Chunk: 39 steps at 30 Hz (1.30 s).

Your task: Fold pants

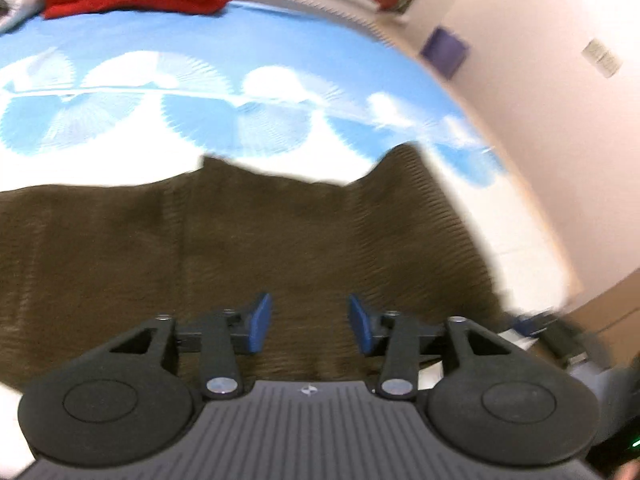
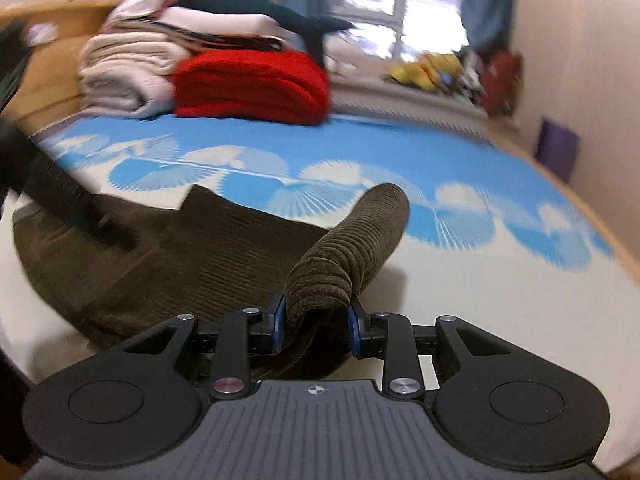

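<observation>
Red folded blanket (image 2: 252, 84) and pale linens (image 2: 124, 76) crowd the bed's (image 2: 500, 300) far edge. Your brown corduroy pants (image 2: 168, 264) sprawl over its near side. Your right gripper (image 2: 316, 324) clamps a rolled fold; your left gripper (image 1: 310, 322) hangs above them, jaws apart.

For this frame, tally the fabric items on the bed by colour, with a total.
Brown: 1, the pants, pinched by the right gripper
Red: 1, folded blanket
Cream/white: 1 folded pile; separate pieces cannot be told
Teal: 1, plush shark on the pile
Total: 4
</observation>
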{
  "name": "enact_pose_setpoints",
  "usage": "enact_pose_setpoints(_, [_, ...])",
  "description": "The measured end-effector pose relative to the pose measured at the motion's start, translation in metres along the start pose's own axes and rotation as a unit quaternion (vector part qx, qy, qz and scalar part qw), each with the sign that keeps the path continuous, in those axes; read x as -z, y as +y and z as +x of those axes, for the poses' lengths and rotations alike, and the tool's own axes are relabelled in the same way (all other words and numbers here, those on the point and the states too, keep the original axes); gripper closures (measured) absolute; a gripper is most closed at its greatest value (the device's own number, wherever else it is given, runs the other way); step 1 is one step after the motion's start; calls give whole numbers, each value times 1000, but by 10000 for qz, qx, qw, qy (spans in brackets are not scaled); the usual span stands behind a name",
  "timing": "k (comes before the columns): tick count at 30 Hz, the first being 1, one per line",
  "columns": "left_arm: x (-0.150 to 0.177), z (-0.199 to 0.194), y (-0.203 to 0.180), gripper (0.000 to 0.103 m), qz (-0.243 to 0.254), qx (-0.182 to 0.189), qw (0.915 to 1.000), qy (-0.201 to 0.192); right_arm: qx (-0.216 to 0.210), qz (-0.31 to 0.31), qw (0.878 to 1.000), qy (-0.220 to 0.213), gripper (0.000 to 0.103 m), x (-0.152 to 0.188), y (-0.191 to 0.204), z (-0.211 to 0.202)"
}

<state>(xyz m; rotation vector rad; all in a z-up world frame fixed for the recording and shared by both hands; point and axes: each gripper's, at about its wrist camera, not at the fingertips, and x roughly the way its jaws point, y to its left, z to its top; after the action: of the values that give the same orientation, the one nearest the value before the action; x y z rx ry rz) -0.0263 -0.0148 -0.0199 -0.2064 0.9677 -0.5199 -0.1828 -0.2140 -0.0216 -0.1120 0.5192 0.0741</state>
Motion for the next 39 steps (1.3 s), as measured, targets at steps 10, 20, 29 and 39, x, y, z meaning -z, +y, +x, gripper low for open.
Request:
enact_pose_setpoints(10, [-71,51,-67,43,595,878,9914,770,-314,-1073,9930,-373,73,-13,42,-9])
enact_pose_setpoints(20, [-81,94,-8,62,68,112,9939,1091,-821,-2166,9710,-588,73,-20,105,-13])
enact_pose_setpoints(29, [-85,45,33,84,687,-483,9946,602,-1657,-1540,9726,-535,67,-51,121,-18])
enact_pose_setpoints(39, [-82,-67,189,84,-373,-1091,9933,-84,-3895,1761,9040,-61,65,-93,77,17])
